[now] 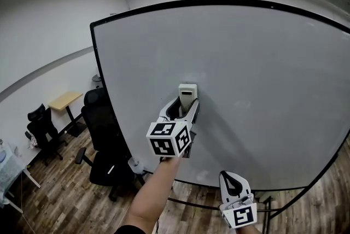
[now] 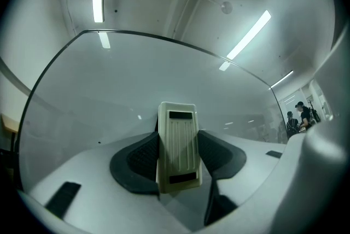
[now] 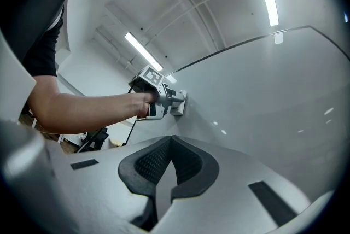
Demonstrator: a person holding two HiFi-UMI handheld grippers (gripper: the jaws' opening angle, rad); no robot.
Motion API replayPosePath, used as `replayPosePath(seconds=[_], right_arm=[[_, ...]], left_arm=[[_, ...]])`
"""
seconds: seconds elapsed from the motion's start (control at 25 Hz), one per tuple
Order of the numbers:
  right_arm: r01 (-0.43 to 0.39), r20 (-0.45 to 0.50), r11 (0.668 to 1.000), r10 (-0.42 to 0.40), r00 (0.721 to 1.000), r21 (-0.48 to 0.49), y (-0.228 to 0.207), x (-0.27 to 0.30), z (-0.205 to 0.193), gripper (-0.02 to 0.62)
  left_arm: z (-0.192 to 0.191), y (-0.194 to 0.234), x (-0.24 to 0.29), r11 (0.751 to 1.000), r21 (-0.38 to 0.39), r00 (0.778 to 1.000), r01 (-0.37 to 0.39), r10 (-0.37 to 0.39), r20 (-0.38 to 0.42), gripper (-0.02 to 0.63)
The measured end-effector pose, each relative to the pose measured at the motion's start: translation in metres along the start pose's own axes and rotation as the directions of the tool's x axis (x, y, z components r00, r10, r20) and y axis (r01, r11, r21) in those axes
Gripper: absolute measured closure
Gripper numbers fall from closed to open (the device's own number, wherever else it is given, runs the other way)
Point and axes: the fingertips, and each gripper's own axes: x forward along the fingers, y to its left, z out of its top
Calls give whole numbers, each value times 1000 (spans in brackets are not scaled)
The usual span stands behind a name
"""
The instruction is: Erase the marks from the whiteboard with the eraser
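Pinching the eraser [image 2: 177,145] by its two long sides in the left hand-held gripper [image 1: 185,105], ribbed back towards the camera, wiping face pressed against the whiteboard [image 1: 257,63] at about mid-height, somewhat left of centre. Holding the right hand-held gripper [image 3: 170,166] low, near the board's bottom edge, pressed together on nothing and well apart from the work.

Cannot make out any clear marks on the grey surface. Only a tiny speck to the lower left of the eraser in the left gripper view, too small to call ink or dirt. Judging by that, probably near the end of the job, or sweeping for leftovers.

To wipe well:
- Keep the wiping face flat on the board, never riding on one edge.
- Push straight in along the jaws, to avoid levering the block out of the pinch.
- Squeeze firmly enough to stop the smooth plastic sliding between the pads.
- Sweep in long, overlapping passes with steady pressure and no jabbing, mindful of a board on a stand, likely to rock or give under a shove.
- Look across the glare of the ceiling lights for ghost traces, then cover the lower stretch near the bottom edge
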Motion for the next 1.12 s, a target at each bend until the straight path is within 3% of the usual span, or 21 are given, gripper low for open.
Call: replayPosePath(seconds=[0.44, 0.8, 1.12], right_arm=[[41, -3, 999, -41, 999, 8, -10, -9, 2, 577], [50, 33, 999, -51, 998, 14, -8, -6, 15, 577], [46, 96, 999, -45, 994, -6, -2, 9, 53, 577]], left_arm=[[-1, -52, 14, 995, 37, 996, 90, -90, 1, 364], [5, -51, -1, 994, 17, 994, 104, -104, 42, 364], [31, -21, -57, 997, 44, 989, 68, -73, 128, 362]])
